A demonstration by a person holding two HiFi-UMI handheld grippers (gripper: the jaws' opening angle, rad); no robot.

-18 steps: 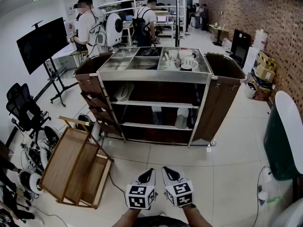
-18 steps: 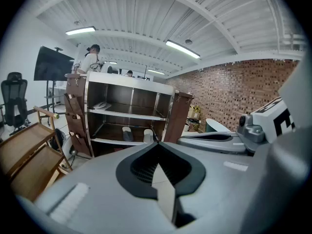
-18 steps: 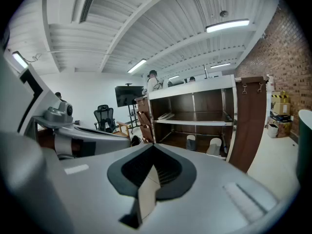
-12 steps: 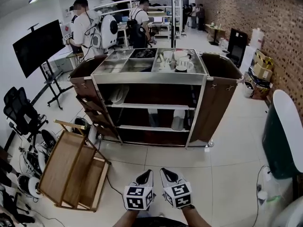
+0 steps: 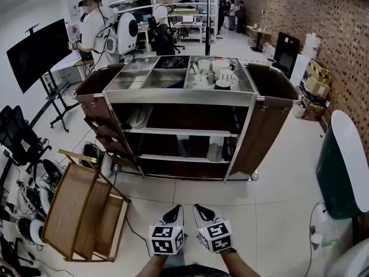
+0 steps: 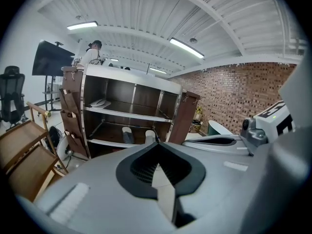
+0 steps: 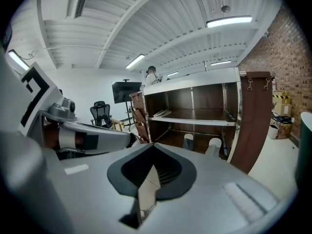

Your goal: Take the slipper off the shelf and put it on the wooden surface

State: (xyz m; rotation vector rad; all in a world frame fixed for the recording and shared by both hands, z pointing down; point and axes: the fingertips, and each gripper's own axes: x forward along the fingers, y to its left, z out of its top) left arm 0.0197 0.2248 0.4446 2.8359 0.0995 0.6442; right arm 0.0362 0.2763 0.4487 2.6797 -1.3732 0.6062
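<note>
Slipper [image 5: 138, 118] is on the cart's [image 5: 179, 97] upper shelf, left end. The left gripper [image 5: 174, 213] and right gripper [image 5: 199, 210] hang well short of the cart, fingers [image 6: 164, 191] pinched together, empty. I'd step closer, open one wide, then pinch its edge.

"From where does the head view look?"

"From high up, forward and steeply down. The shelf cart [image 5: 179, 96] stands well ahead, and the left claw [image 5: 174, 212] and right claw [image 5: 200, 210] sit close in at the bottom edge."

"And the claw views?"

"Each rides on its own claw and looks along its closed tips from low down, towards the cart's open front. Each catches the other claw at its inner edge. All three views share the cart's shelves."
</note>
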